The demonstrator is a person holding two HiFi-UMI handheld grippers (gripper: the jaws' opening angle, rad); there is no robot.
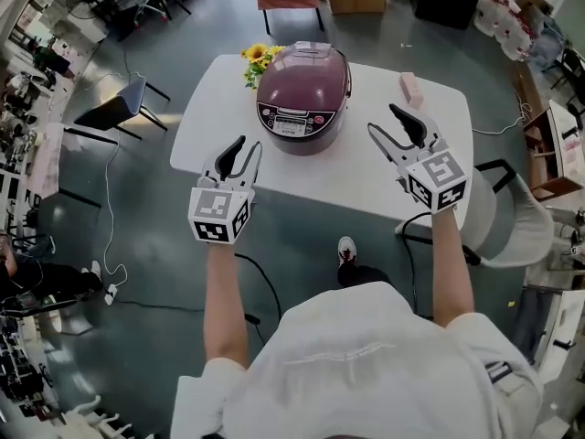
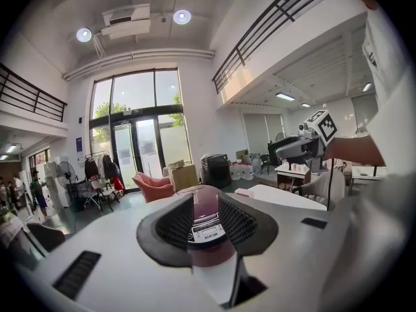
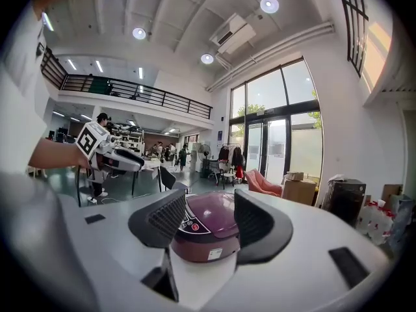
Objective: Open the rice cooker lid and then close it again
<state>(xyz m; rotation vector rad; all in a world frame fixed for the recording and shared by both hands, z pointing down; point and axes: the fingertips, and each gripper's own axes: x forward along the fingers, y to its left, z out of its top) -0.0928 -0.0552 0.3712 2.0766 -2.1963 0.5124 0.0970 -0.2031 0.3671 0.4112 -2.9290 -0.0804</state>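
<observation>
Both grippers held over the near edge of the white table (image 1: 366, 186), neither touching anything.

Left gripper (image 1: 249, 144) — jaws spread partway, nothing between the pads. In its own view the rice cooker (image 1: 303, 94) shows through the gap, straight ahead of the tips and apart from them, control panel facing me.

Right gripper (image 1: 384, 119) — jaws spread, a wider gap than the left's, pads bare. The cooker sits ahead of these tips and a little toward the left jaw, also clear of them.

Cooker stands upright on the table between the lines of the two grippers, its maroon lid (image 1: 309, 62) down and shut.

Beyond the cooker from the left jaws: a bunch of sunflowers (image 1: 256, 58). Beyond the right jaws: a small pink block (image 1: 410, 88) lying on the table.
</observation>
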